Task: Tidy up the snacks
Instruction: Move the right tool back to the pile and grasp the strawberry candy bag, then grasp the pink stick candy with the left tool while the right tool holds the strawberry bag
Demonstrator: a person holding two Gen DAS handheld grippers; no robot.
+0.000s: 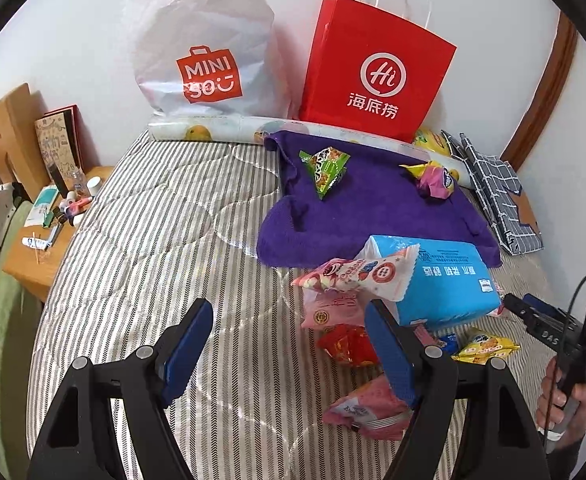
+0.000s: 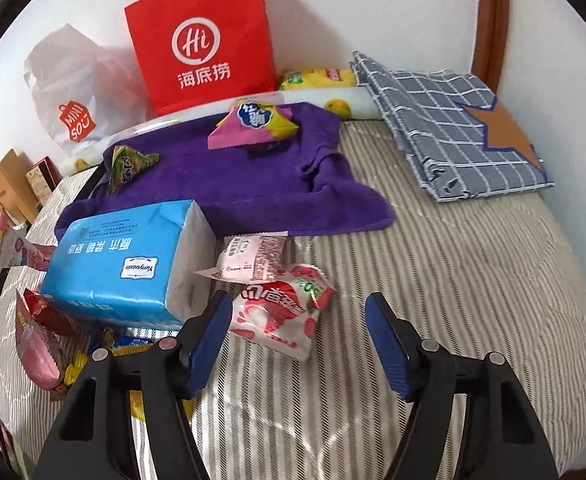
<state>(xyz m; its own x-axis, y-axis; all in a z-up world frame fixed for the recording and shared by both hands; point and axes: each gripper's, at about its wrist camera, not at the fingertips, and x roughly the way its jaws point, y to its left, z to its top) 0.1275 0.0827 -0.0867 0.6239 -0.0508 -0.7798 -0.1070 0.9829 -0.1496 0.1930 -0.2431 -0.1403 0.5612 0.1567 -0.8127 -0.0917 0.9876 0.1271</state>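
Left tool [image 1: 289,344] wide, empty, above the bed [image 1: 141,264]; right tool [image 2: 299,336] half-wide over the strawberry packet [image 2: 281,312], pads not touching it; tissue pack [image 2: 125,264] beside.

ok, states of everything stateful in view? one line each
left tongs: open, empty
right tongs: open, nothing gripped
red paper bag: upright, against wall
white plastic bag: standing, slumped
purple towel: spread flat, rumpled
blue tissue pack: lying flat, sealed
strawberry snack packet: lying, sealed
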